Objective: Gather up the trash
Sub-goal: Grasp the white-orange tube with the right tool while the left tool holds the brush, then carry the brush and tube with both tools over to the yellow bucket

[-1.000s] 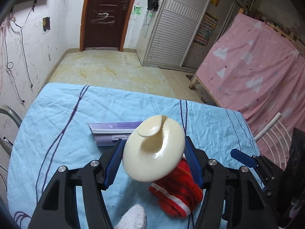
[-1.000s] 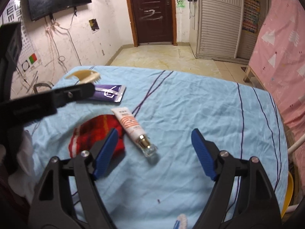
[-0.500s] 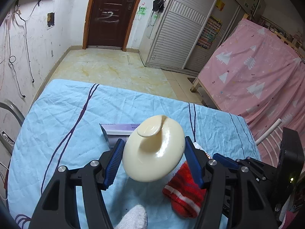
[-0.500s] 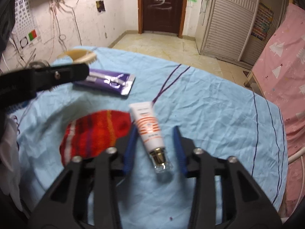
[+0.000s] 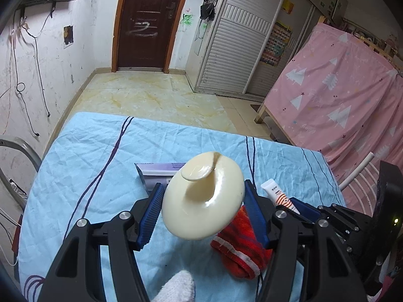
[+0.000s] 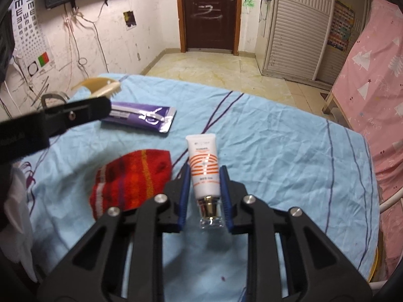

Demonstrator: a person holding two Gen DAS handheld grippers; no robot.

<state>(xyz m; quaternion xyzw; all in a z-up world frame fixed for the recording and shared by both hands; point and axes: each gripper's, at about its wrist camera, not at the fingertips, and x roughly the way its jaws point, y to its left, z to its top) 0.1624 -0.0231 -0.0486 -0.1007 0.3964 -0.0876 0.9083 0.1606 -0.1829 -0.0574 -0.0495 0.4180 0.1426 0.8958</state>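
My left gripper (image 5: 202, 188) is shut on a cream plastic scoop (image 5: 201, 201), held tilted above the blue cloth; the scoop's toothed edge (image 6: 100, 86) shows at the left of the right wrist view. My right gripper (image 6: 204, 171) points down at a white tube with orange stripes (image 6: 204, 161) that lies lengthwise between its blue pads. The jaws are closing and the pads press the tube's sides. The tube's flat end (image 5: 275, 192) sticks out beside the scoop in the left wrist view.
A red striped knitted sock (image 6: 131, 176) lies left of the tube, and a purple foil packet (image 6: 143, 115) lies further back. The table's blue cloth (image 6: 277, 138) ends near a pink curtain (image 5: 340, 105) and a white metal frame (image 5: 357, 171) on the right. Something white and fuzzy (image 5: 176, 287) sits at the near edge.
My right gripper went from wide open to narrow around the tube, and the tube now lies straight between the pads. My left gripper still holds the scoop in place.
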